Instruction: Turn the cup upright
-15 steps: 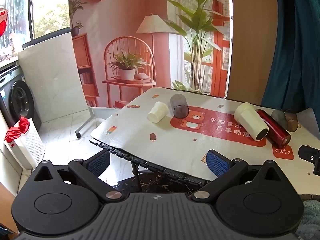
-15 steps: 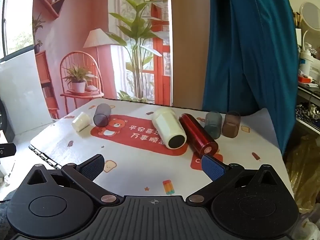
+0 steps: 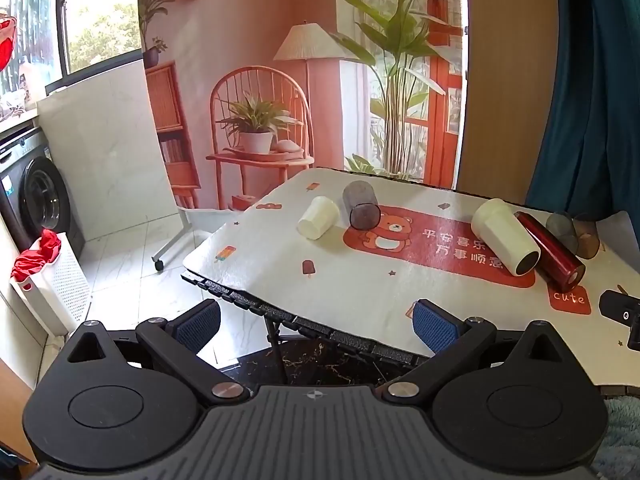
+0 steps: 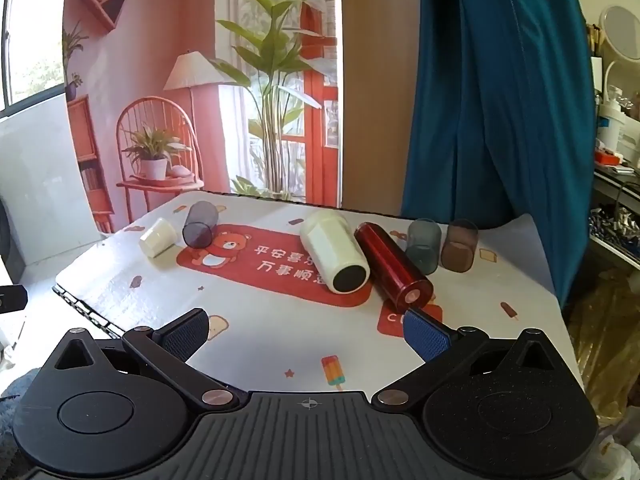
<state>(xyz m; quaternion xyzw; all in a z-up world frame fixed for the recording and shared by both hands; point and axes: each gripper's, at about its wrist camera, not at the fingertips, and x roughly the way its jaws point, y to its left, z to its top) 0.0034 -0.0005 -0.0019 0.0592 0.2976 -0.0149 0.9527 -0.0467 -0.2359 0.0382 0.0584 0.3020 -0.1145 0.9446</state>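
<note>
Several cups lie on their sides on the table (image 4: 260, 320). A small cream cup (image 3: 318, 223) (image 4: 157, 237) and a smoky grey cup (image 3: 361, 209) (image 4: 199, 224) lie at the far left. A large cream cup (image 3: 505, 235) (image 4: 334, 251) and a red metallic tumbler (image 3: 550, 248) (image 4: 394, 265) lie side by side at the right. A teal-grey cup (image 4: 423, 245) and a brown cup (image 4: 459, 245) are behind them. My left gripper (image 3: 316, 326) is open and empty over the near left table edge. My right gripper (image 4: 306, 332) is open and empty, short of the red tumbler.
The table has a cartoon cloth with a red bear panel (image 4: 256, 264). A washing machine (image 3: 36, 200) and a white laundry basket (image 3: 52, 280) stand on the floor at left. A blue curtain (image 4: 492, 92) hangs behind the table. A cluttered shelf (image 4: 616, 152) is at right.
Both grippers have shifted very slightly; the cups have not moved and both grippers stay open.
</note>
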